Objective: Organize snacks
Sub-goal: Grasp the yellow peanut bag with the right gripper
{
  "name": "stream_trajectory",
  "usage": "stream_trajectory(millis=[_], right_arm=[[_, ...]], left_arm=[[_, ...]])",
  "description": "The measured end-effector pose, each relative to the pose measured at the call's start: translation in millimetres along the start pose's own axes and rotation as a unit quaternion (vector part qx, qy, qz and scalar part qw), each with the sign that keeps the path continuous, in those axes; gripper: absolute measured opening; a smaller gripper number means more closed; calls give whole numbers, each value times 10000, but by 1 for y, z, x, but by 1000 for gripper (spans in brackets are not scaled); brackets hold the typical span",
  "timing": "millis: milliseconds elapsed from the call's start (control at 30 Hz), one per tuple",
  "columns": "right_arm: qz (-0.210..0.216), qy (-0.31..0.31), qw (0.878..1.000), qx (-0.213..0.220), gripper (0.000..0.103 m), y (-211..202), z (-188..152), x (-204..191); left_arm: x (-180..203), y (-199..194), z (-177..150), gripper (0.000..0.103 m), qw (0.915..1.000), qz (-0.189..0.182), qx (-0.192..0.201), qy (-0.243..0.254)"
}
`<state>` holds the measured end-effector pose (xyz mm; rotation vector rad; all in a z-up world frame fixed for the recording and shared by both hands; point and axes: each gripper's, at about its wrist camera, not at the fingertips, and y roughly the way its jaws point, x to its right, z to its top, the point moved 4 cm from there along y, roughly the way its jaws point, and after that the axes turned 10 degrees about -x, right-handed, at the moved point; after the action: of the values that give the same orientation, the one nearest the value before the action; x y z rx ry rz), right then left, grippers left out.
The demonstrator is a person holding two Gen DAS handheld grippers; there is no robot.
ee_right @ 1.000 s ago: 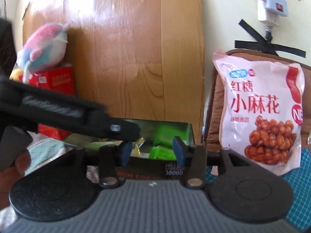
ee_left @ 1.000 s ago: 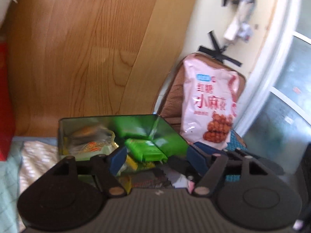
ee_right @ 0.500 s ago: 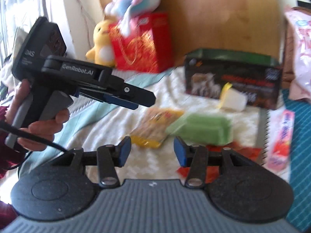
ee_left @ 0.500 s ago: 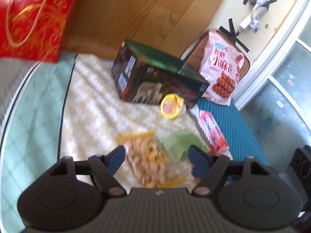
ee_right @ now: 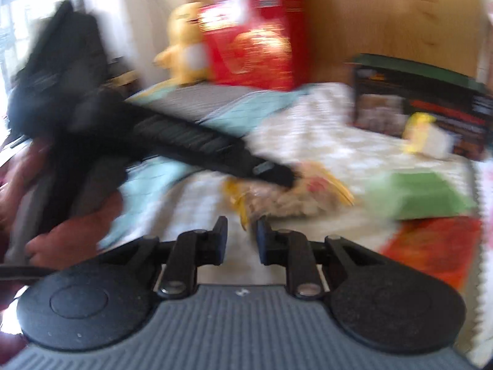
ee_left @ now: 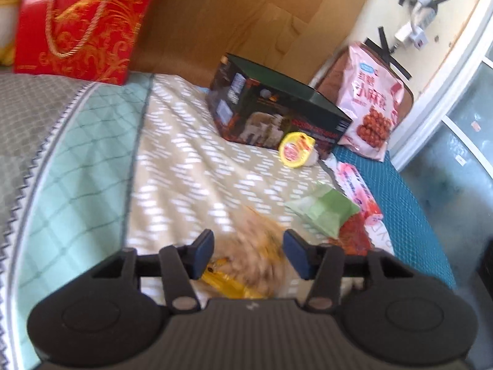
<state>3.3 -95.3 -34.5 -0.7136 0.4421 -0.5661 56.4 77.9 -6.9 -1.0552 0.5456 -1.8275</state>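
The left gripper (ee_left: 248, 254) is closing around the blurred yellow-edged snack bag (ee_left: 255, 259) lying on the bed (ee_left: 191, 172) (pads not visibly pressing), while the right gripper (ee_right: 241, 240), closing with nothing between, hovers just beside it.

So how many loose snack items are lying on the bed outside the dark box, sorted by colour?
Yellow-trimmed clear bag of snacks: 1
Green packet: 1
Red packet: 1
Pink-and-white pack: 1
Yellow-lidded cup: 1
Large pink bag, leaning beyond the dark box: 1
Total: 6
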Motion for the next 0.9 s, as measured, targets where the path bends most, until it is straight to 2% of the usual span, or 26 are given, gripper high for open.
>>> stream_trajectory(millis=[67, 133, 267, 400, 433, 533, 767, 800, 833, 900], right_arm=[[75, -361, 9993, 11, 23, 1, -2, -21], [106, -591, 9982, 74, 24, -4, -3, -31], [31, -479, 9985, 277, 29, -27, -4, -20], [-456, -314, 9973, 479, 50, -47, -10, 1], [-566, -305, 9969, 455, 53, -48, -12, 7], [-795, -186, 9964, 224, 54, -40, -13, 23], [-769, -417, 9961, -132, 55, -17, -8, 31], [-732, -458, 9961, -184, 56, -12, -6, 30], [-694, -462, 9962, -252, 56, -6, -3, 30], [-635, -447, 9968, -204, 58, 0, -1, 29]], left_arm=[[-9, -7, -1, 60, 9996, 233, 114, -105], [-17, -17, -4, 62, 9993, 204, 198, -249], [-26, -42, -16, 67, 9987, 126, 377, -315], [-29, -60, -28, 70, 9982, -150, 444, -383], [-29, -62, -30, 70, 9980, -237, 428, -406], [-24, -59, -33, 71, 9977, -441, 293, -419], [0, -29, -31, 71, 9981, -565, -52, -238], [2, -22, -31, 70, 9983, -523, -119, -231], [3, -15, -32, 63, 9984, -461, -209, -245], [3, -11, -32, 55, 9990, -378, -128, -214]])
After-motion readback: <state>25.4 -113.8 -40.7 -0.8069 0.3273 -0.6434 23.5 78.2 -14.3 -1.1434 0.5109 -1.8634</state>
